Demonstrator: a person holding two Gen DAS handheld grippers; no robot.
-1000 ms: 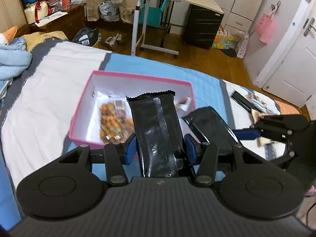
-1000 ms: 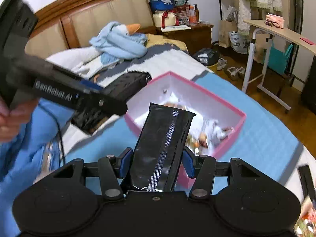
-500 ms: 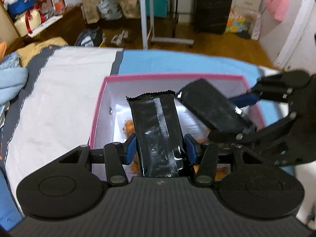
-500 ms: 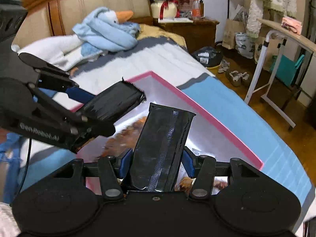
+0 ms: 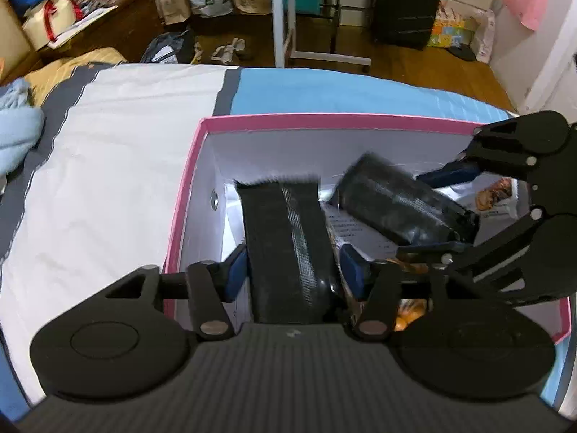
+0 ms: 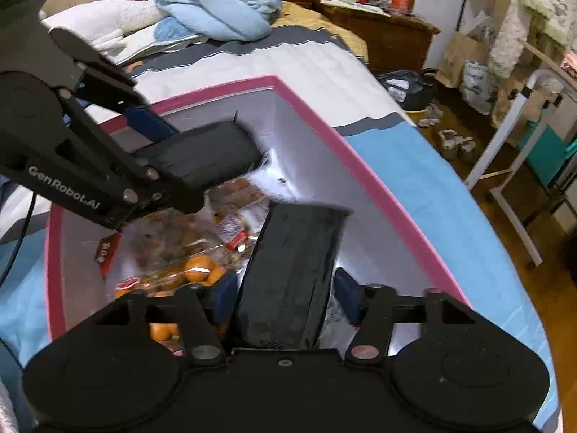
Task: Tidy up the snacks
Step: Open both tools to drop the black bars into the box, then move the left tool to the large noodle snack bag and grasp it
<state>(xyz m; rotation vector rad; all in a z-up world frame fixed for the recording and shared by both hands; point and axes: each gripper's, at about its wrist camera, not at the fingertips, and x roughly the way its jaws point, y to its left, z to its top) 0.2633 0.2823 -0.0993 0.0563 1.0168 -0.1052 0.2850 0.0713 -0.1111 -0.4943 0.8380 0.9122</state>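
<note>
Fingers (image 5: 238,270) opening around black packets (image 5: 288,249) above snack-crowded pink box (image 5: 324,122).

Two grippers are counted, the left gripper (image 5: 294,270) and the right gripper (image 6: 285,297), and two black snack packets, one (image 5: 288,249) between the blue pads of the left and one (image 6: 295,267) between those of the right. One pink-rimmed box (image 5: 324,121) sits on the bed, and along its near edge lies one clear bag of orange-brown snacks (image 6: 180,252). Near the bed's head edge lies one plush goose (image 6: 216,7), and one pair of shoes (image 6: 452,140) stands on the floor.
</note>
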